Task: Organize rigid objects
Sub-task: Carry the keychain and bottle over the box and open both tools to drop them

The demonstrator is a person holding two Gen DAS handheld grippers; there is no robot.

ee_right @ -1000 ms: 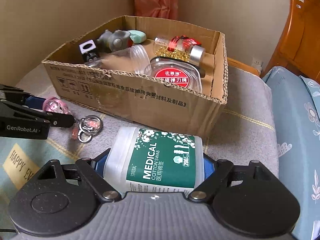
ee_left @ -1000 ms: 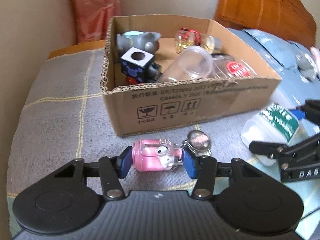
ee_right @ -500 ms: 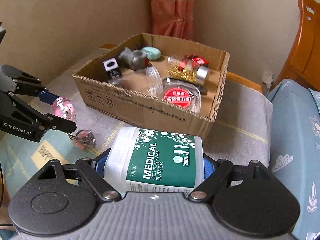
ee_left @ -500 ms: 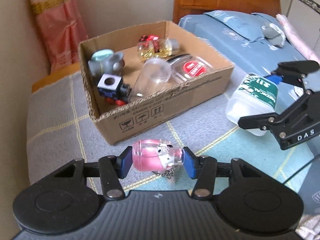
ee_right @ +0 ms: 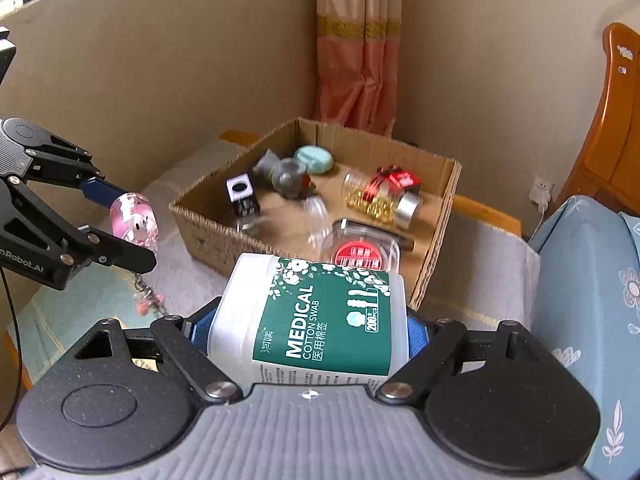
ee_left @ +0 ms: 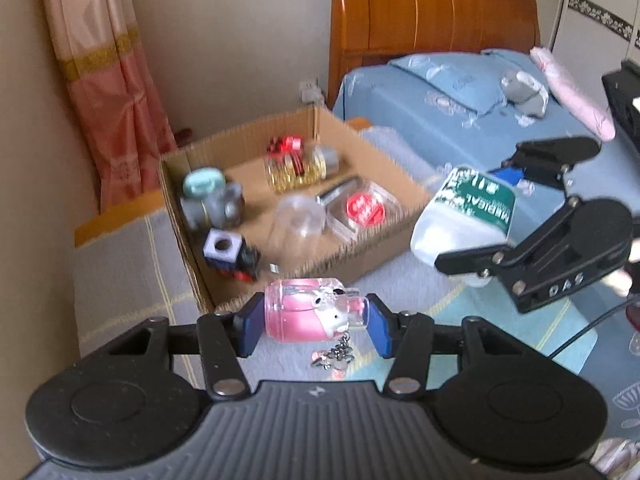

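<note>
My left gripper (ee_left: 315, 322) is shut on a pink keychain bottle (ee_left: 308, 314) with a dangling chain, held in the air in front of the cardboard box (ee_left: 384, 252). It also shows in the right wrist view (ee_right: 134, 216). My right gripper (ee_right: 306, 326) is shut on a white cotton swab jar (ee_right: 316, 320) with a green label, lifted to the right of the box; the jar also shows in the left wrist view (ee_left: 464, 216). The box (ee_right: 208, 236) holds several small items: a grey toy (ee_left: 216, 204), a dice-like block (ee_left: 224, 246), clear jars and a red-lidded container (ee_left: 366, 212).
The box stands on a grey blanket (ee_left: 128, 280) beside a teal mat (ee_left: 460, 320). A blue bed (ee_left: 440, 100) with a wooden headboard (ee_left: 420, 20) lies behind. A pink curtain (ee_left: 108, 92) hangs at the wall corner. A wall (ee_right: 140, 80) stands close on the left.
Both grippers have risen higher above the blanket with their objects. The keychain's chain has left the surface and hangs free. The box looks farther away and lower.
</note>
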